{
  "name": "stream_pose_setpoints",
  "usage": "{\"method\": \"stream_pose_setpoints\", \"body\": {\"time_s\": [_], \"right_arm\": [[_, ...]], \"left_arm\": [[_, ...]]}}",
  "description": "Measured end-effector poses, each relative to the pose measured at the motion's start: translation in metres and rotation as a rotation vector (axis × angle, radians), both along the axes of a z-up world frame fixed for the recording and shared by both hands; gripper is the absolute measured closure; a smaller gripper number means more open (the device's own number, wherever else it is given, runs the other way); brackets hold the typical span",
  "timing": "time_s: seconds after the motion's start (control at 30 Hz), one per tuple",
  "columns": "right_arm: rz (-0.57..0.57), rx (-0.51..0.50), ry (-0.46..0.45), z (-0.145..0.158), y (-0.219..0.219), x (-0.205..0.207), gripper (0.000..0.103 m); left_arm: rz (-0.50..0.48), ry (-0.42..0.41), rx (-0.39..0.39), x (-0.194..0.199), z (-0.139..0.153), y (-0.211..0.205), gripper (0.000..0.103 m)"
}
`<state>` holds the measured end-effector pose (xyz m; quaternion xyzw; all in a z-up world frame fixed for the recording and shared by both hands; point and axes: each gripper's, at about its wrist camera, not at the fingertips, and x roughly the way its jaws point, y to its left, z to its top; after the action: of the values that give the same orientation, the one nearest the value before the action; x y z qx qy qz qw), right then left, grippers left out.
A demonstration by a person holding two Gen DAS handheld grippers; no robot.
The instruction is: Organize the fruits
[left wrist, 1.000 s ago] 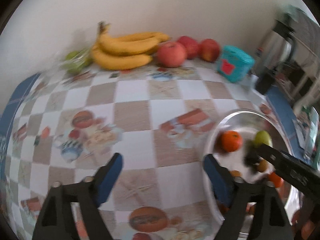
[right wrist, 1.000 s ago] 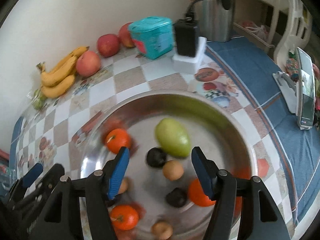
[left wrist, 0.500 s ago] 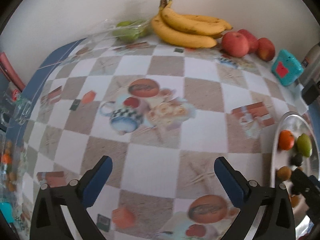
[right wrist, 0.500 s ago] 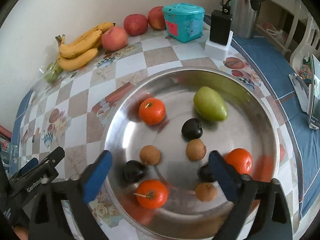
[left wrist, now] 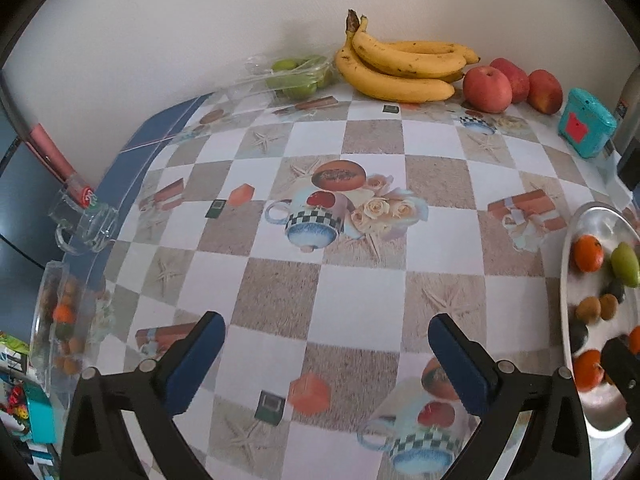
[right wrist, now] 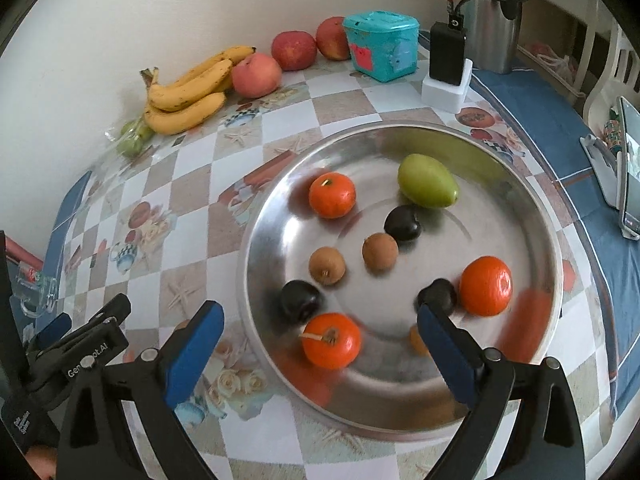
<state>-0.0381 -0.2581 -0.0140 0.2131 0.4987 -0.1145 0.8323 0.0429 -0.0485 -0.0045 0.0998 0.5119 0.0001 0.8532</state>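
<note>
A round steel tray (right wrist: 532, 216) on the checked tablecloth holds three oranges (right wrist: 332, 195), a green mango (right wrist: 426, 186), dark plums (right wrist: 402, 223) and small brown fruits (right wrist: 327, 265). My right gripper (right wrist: 320, 332) is open and empty, hovering over the tray's near edge above one orange (right wrist: 330, 340). My left gripper (left wrist: 326, 346) is open and empty over bare tablecloth, left of the tray (left wrist: 568, 240). Bananas (left wrist: 396, 70), three red apples (left wrist: 487, 89) and bagged green fruits (left wrist: 298, 74) lie along the back wall.
A teal box (right wrist: 382, 44), a black charger on a white base (right wrist: 446, 68) and a steel kettle (right wrist: 486, 12) stand behind the tray. A glass mug (left wrist: 86, 220) and a clear container (left wrist: 60, 320) sit at the table's left edge. A phone (right wrist: 630, 164) leans at right.
Both grippers pulled back and rose. The left view swung left, away from the tray, toward the table's middle. The right gripper's jaws opened wider and more of the tray shows.
</note>
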Motion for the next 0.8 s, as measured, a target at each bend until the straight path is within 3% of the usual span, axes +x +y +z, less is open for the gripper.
{"method": "stream_pose_setpoints", "body": {"time_s": [0.8], "right_arm": [[0.07,-0.076,0.003,0.021,0.028,-0.038,0.005]], "left_arm": [[-0.002,-0.03,0.025,-0.056,0.033,0.019,0.0]]}}
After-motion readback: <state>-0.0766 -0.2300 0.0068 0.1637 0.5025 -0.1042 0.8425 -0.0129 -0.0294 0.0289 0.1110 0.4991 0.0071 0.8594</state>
